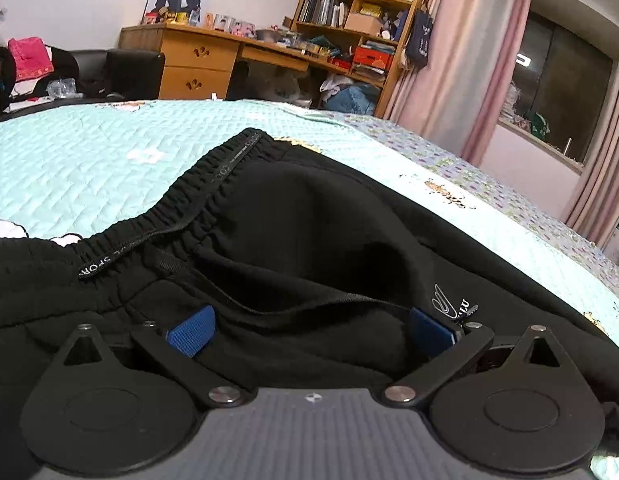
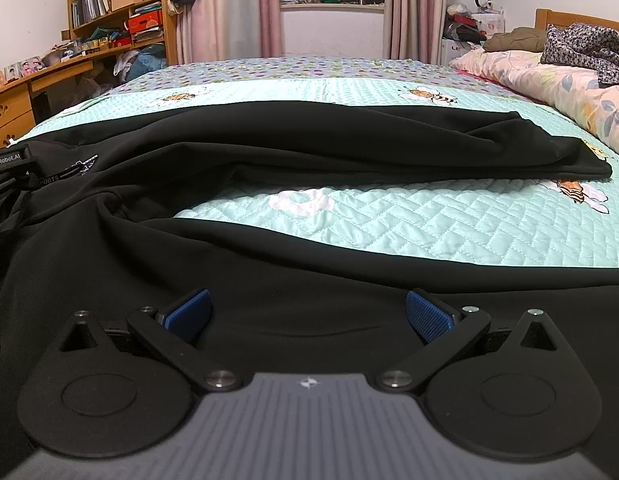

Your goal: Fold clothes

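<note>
Drawstring lettering (image 1: 94,268) on the black trousers (image 1: 309,216) partly folded under, unreadable; nearer trouser leg (image 2: 309,280) cut off at frame edge, its hem unseen.

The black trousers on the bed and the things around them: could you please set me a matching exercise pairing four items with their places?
Items:
1. black trousers
2. drawstring
3. patterned dark garment
4. navy tote bag

Places:
A. hanging from the wooden bookshelf
B. spread on the mint quilt
C. heaped on the floral bedding by the headboard
D. lying across the elastic waistband

Pairs: 1-B, 2-D, 3-C, 4-A
</note>
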